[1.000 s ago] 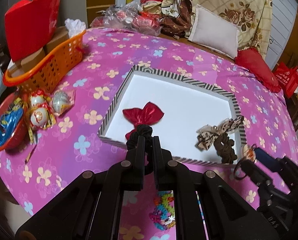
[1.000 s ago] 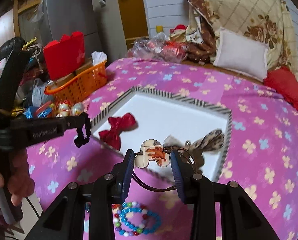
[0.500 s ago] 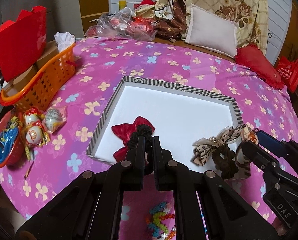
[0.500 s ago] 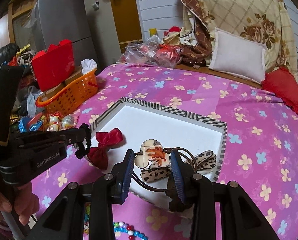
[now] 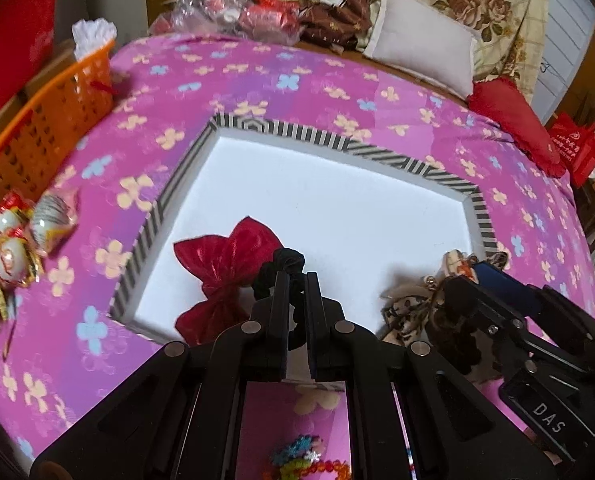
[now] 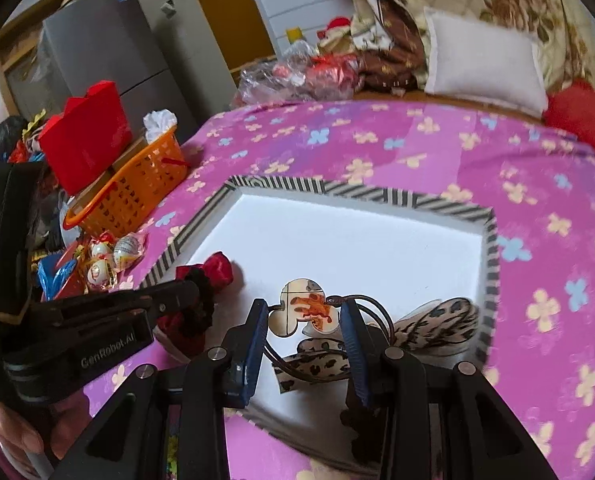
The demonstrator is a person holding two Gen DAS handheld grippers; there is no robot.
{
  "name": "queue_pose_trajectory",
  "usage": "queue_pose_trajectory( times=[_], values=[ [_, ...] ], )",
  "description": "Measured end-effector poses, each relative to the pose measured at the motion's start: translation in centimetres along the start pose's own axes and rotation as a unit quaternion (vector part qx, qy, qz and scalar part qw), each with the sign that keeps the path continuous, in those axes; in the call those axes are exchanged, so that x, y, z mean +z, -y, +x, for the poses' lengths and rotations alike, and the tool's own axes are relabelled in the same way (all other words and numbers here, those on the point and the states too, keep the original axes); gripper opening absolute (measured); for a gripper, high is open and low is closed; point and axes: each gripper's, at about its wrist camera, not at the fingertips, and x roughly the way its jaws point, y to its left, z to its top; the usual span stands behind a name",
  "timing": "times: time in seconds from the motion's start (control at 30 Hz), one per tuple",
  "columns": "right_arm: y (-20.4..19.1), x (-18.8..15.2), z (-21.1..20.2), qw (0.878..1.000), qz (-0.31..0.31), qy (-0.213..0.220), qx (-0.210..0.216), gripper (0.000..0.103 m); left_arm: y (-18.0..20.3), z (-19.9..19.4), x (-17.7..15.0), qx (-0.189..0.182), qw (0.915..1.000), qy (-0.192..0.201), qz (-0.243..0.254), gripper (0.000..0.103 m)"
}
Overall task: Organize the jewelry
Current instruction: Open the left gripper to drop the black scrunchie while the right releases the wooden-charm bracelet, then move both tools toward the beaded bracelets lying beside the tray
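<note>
Both grippers are being angled downward, lowered nearer the white striped-rimmed tray (image 5: 337,208) than before. The left gripper (image 5: 296,280) is being kept clamped on a black fabric scrunchie (image 5: 283,260); the right gripper (image 6: 303,314) is being held partly closed on a flat mouse-head-shaped charm (image 6: 303,310).

The tray (image 5: 339,148) lies on the tablecloth (image 5: 257,80). Inside it, the bow (image 5: 225,258) sits at its near left corner and the patterned bow (image 6: 437,320) at its near right. Left of the tray stands the basket (image 5: 49,128), with wrapped eggs (image 5: 25,228) nearer. Behind the tray lies the pillow (image 5: 421,56).

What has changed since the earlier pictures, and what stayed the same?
Both grippers advanced over the striped tray. The left gripper brought its black scrunchie above the red bow; the right gripper carried its charm hair tie inward. Both grips, the red bow and the leopard bow are unchanged.
</note>
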Motion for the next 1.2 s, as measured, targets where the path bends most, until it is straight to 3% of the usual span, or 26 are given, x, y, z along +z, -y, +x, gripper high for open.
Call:
queue_pose_trajectory(
  times=[0.37,0.43,0.47,0.5,0.53,0.6,0.63,0.73,0.97,1.2],
  values=[
    [1.5,-1.2,5.1,0.998,0.012,-0.049,-0.026,0.036,0.2,4.6,-0.8,0.02,0.9993,-0.03,-0.008,0.006],
    [1.7,-1.4,4.7,0.999,0.017,-0.044,-0.019,0.045,0.0,4.9,-0.9,0.015,0.9993,-0.031,-0.012,0.007],
    [1.6,-1.5,4.3,0.999,0.018,-0.04,-0.017,0.049,0.0,4.9,-0.9,0.012,0.9993,-0.032,-0.012,0.009],
    [1.5,-1.5,3.8,0.999,0.017,-0.036,-0.017,0.049,-0.1,4.9,-1.0,0.006,0.9994,-0.032,-0.013,0.018],
    [1.4,-1.5,3.2,0.999,0.013,-0.031,-0.018,0.049,-0.2,4.6,-1.0,-0.003,0.9995,-0.029,-0.016,0.035],
    [1.1,-1.6,1.8,1.0,0.007,-0.021,-0.019,0.05,-0.5,3.8,-1.1,-0.018,0.9994,-0.019,-0.022,0.054],
    [1.0,-1.7,1.1,1.0,0.006,-0.016,-0.018,0.051,-0.7,3.0,-1.1,-0.029,0.9991,-0.011,-0.03,0.056],
    [1.0,-2.3,-1.6,1.0,0.013,0.004,-0.024,0.057,-1.1,0.9,-1.4,-0.033,0.999,0.0,-0.03,0.056],
    [-0.2,-5.9,-7.3,0.998,0.036,0.047,-0.03,0.067,-2.0,-3.7,-4.9,0.016,0.9997,0.02,-0.003,0.056],
    [-2.5,-10.3,-9.4,0.997,0.003,0.03,-0.066,0.08,-2.8,-6.8,-10.9,0.06,0.9973,0.04,0.018,0.056]
  ],
)
